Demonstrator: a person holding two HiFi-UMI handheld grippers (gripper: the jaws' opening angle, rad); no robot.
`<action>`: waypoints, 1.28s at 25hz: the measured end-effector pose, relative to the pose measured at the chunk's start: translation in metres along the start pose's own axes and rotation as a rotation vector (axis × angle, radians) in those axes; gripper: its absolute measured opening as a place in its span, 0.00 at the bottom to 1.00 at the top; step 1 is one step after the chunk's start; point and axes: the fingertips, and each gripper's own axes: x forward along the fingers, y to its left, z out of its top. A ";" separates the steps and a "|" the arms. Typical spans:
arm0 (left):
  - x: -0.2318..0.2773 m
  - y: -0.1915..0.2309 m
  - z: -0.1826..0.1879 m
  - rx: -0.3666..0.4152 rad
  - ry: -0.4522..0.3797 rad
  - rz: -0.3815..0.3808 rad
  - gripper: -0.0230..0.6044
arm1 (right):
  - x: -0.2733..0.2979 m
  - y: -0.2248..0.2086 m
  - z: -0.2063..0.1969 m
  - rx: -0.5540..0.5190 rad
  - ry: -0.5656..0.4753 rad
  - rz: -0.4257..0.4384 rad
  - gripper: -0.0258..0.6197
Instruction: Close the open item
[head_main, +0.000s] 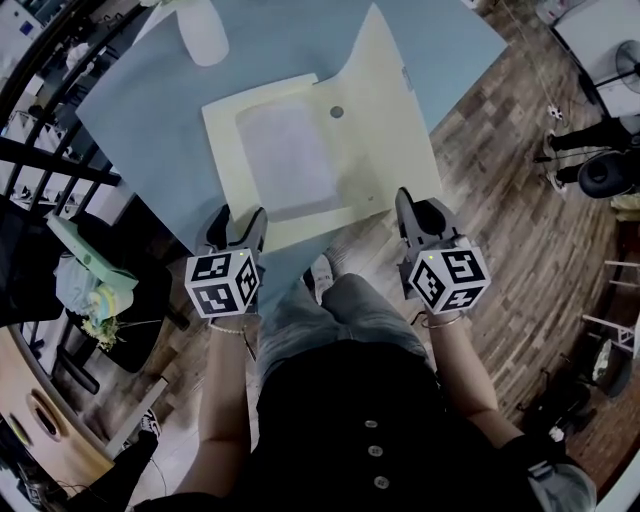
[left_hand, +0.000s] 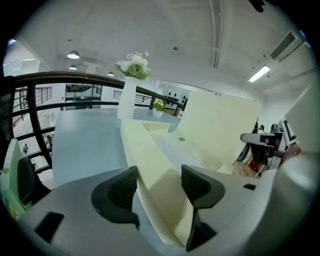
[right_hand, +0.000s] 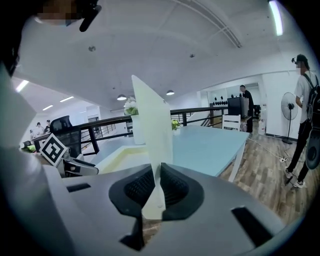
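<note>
A cream folder (head_main: 372, 120) lies open on the blue-grey table (head_main: 130, 95), with a white sheet (head_main: 288, 155) on its left half. The right flap (right_hand: 152, 125) stands raised, and my right gripper (head_main: 415, 212) (right_hand: 157, 182) is shut on its near corner. At the folder's near left edge, my left gripper (head_main: 238, 222) (left_hand: 159, 182) is open. The cream edge (left_hand: 150, 155) runs between its jaws, and the pads stand wide apart around it. A small round snap (head_main: 336, 112) shows on the flap.
A white vase with flowers (left_hand: 129, 95) stands at the table's far side (head_main: 203, 30). A black railing (head_main: 40, 160) runs along the left. Wooden floor (head_main: 520, 200) lies to the right, where a person (right_hand: 306, 115) and a fan (right_hand: 289, 107) stand.
</note>
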 end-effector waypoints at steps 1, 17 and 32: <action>0.000 0.000 0.000 -0.001 -0.003 -0.001 0.48 | 0.000 0.003 -0.001 -0.004 0.003 0.007 0.08; -0.001 0.001 0.000 -0.018 -0.036 -0.027 0.47 | 0.015 0.057 0.001 -0.073 0.040 0.144 0.12; 0.001 0.001 0.000 -0.039 -0.052 -0.042 0.47 | 0.038 0.109 -0.017 -0.177 0.096 0.262 0.15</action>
